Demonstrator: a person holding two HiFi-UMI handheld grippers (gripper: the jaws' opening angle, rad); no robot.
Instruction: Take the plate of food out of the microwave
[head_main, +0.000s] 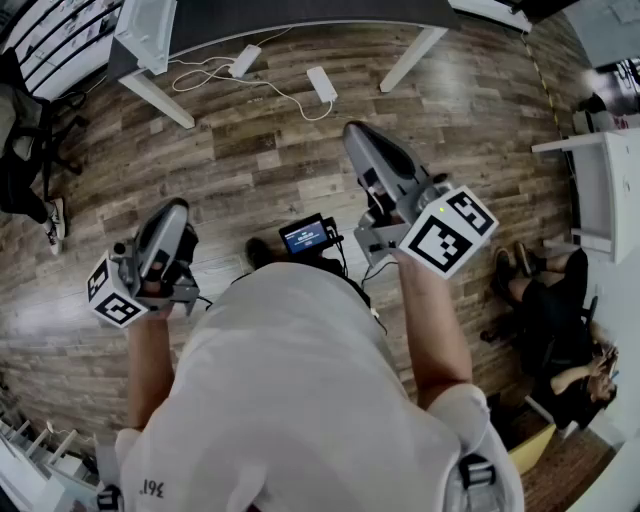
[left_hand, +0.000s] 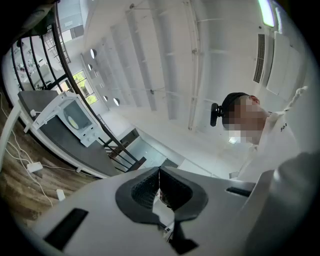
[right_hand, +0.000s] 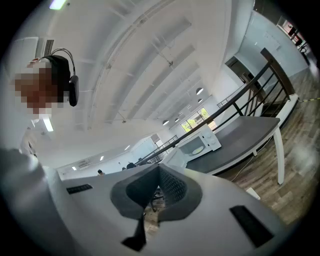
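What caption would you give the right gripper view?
Shut, empty right gripper aimed toward a white microwave on a grey table.

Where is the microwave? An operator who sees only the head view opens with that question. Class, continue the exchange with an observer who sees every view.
Observer: The right gripper view shows the microwave standing on the grey table ahead, well apart from both tools.
Operator: Is anything inside it?
Observer: In the left gripper view a pale round shape shows at its front. It is probably the plate, but it is too small to tell more.
Operator: Are the tools holding anything?
Observer: No. The left tool and the right tool each have their jaws together with nothing between them.
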